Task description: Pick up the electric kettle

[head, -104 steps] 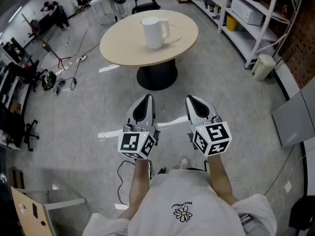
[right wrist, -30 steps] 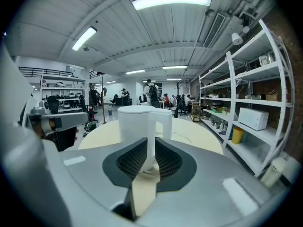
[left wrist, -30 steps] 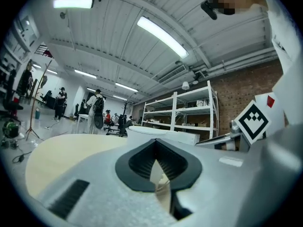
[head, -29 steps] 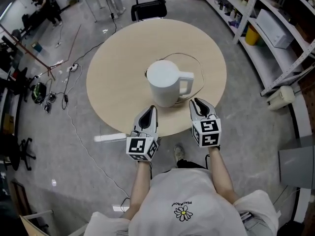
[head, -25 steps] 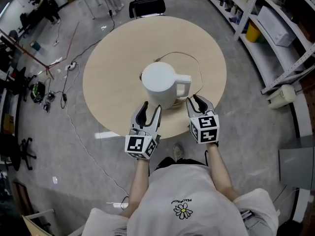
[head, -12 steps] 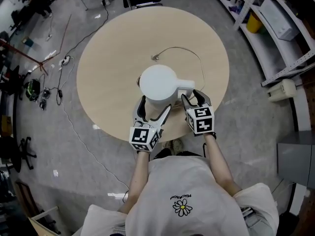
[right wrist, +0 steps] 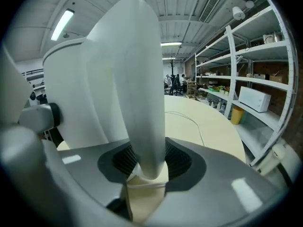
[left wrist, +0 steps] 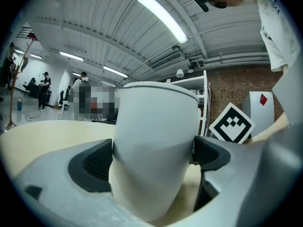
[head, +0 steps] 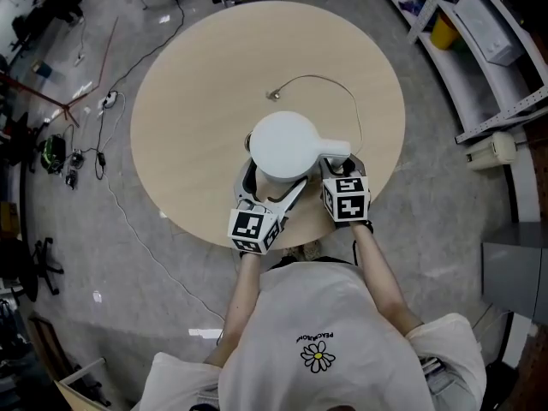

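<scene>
The left tongs point(head: 272, 182) were spreading, straddling the white electric kettle's point(head: 287, 144) body. The right tongs point(head: 341, 168) were narrowing around its handle point(right wrist: 142, 103). The kettle stood upright just ahead of both tongs, on the round surface point(head: 197, 101).

Kettle point(head: 291, 144), between your left gripper's point(head: 274, 181) opening jaws: was smooth white plastic. Table point(head: 193, 101) beneath it: showed a pale, matt wood-look top.
</scene>
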